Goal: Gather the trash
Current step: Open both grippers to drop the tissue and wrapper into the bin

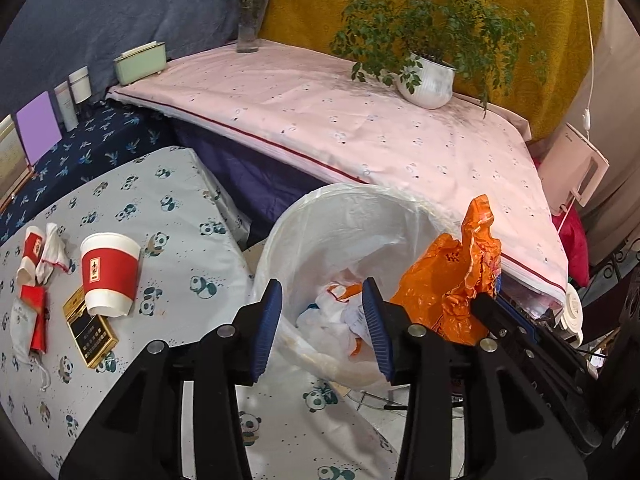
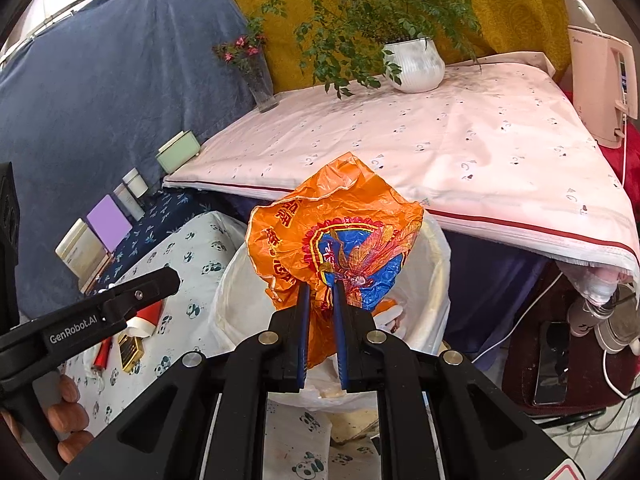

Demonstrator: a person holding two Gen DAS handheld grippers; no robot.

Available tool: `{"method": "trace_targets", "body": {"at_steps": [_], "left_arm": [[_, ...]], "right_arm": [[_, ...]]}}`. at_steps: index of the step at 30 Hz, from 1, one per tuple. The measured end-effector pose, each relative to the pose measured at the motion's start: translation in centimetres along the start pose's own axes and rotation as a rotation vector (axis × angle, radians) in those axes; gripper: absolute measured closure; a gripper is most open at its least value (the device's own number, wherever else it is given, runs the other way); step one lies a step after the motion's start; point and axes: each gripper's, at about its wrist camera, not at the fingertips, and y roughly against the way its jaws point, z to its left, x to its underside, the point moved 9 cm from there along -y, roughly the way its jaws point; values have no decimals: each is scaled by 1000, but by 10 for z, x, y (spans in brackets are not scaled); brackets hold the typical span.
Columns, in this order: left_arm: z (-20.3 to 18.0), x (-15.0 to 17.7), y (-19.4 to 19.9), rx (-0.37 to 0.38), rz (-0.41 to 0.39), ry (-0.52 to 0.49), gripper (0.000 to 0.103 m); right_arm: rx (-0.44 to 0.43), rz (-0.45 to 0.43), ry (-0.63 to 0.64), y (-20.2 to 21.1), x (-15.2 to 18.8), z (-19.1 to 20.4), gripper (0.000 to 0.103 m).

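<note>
My right gripper (image 2: 321, 292) is shut on a crumpled orange plastic bag (image 2: 332, 232) and holds it above the white-lined trash bin (image 2: 236, 280). The bag also shows in the left wrist view (image 1: 448, 280), over the bin's right rim (image 1: 280, 236). My left gripper (image 1: 322, 296) is open and empty, over the bin's near edge; white and orange scraps (image 1: 340, 312) lie inside. On the panda-print table (image 1: 180, 208) to the left lie a red-and-white paper cup (image 1: 109, 274), a black-and-gold cigarette pack (image 1: 90, 328), red packets (image 1: 36, 312) and crumpled wrappers (image 1: 50, 254).
A pink-covered higher table (image 1: 360, 120) stands behind the bin with a potted plant (image 1: 428, 80), a flower vase (image 1: 250, 28) and a green box (image 1: 140, 62). Small boxes and jars (image 1: 60, 108) line the left wall. Cables and devices (image 2: 580, 344) crowd the floor at right.
</note>
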Motion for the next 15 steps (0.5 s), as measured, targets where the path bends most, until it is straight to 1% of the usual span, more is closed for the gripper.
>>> {"method": "trace_targets", "body": {"at_steps": [5, 10, 11, 14, 15], "left_arm": [[16, 5, -2, -19, 9, 28, 63], [30, 8, -2, -37, 13, 53, 61], [33, 9, -2, -41, 13, 58, 60], [43, 11, 0, -59, 6, 74, 52], [46, 11, 1, -66, 4, 80, 48]], "right_arm": [[-7, 14, 14, -10, 1, 9, 91], [-8, 28, 33, -22, 0, 19, 90], [-9, 30, 36, -24, 0, 21, 90], [-6, 28, 39, -29, -4, 25, 86], [-9, 25, 37, -30, -5, 27, 85]]}}
